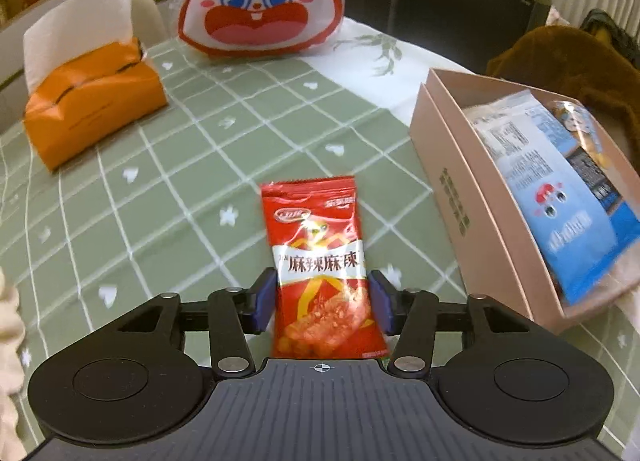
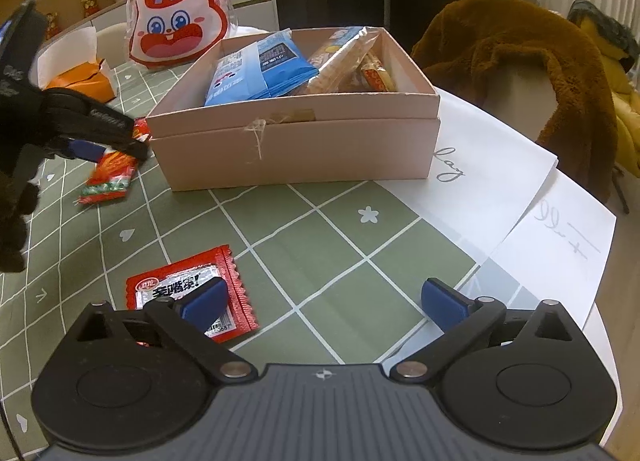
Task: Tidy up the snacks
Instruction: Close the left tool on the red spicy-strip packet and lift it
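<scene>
A red snack packet [image 1: 320, 261] with a white band lies lengthwise between the blue pads [image 1: 265, 301] of my left gripper [image 1: 322, 301], which press on both its long edges. The right wrist view shows that gripper [image 2: 116, 141] at the far left, just left of the pink box [image 2: 296, 149], with the packet [image 2: 110, 177] slanting down from it. The open box [image 1: 452, 189] holds blue packets [image 2: 256, 73] and other wrapped snacks. My right gripper [image 2: 324, 301] is wide open above the tablecloth. Its left pad [image 2: 206, 301] overlaps a flat red-and-silver packet [image 2: 180, 285]; nothing is between its fingers.
An orange tissue pack [image 1: 92, 113] sits at the back left and a rabbit-faced bag [image 1: 260, 1] at the back. White printed sheets [image 2: 500, 181] lie right of the box. A brown fuzzy coat [image 2: 520, 53] hangs on a chair beyond the table's edge.
</scene>
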The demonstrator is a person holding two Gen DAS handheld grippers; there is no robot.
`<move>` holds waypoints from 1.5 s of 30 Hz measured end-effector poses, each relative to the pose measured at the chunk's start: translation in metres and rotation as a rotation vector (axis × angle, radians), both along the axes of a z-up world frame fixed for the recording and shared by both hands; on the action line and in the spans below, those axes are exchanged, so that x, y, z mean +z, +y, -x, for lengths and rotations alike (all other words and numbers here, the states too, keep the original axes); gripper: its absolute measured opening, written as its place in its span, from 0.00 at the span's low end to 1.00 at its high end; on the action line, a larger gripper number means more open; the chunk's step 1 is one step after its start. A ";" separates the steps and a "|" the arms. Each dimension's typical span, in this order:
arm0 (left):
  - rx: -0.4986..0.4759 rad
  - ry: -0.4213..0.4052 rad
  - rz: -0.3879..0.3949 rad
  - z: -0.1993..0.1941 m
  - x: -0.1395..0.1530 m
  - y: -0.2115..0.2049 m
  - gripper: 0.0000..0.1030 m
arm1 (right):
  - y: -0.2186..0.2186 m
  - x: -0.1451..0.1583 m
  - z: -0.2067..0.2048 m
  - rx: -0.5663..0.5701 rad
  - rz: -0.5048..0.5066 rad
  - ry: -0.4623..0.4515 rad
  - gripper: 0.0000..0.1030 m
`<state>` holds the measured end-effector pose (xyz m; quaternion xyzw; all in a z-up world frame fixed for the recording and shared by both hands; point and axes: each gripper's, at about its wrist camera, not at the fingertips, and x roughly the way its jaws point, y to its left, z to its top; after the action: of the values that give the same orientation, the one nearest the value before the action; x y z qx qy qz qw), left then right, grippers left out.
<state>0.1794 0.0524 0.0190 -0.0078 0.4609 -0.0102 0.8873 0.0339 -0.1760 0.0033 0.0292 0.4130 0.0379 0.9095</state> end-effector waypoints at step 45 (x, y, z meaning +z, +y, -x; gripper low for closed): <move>0.036 -0.012 0.303 0.211 0.007 0.028 0.52 | 0.066 0.035 0.019 0.195 0.125 0.204 0.56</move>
<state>-0.0314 0.0807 0.0255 -0.1499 0.4486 -0.0639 0.8788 0.0151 -0.1101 0.0385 -0.0641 0.5057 0.0969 0.8549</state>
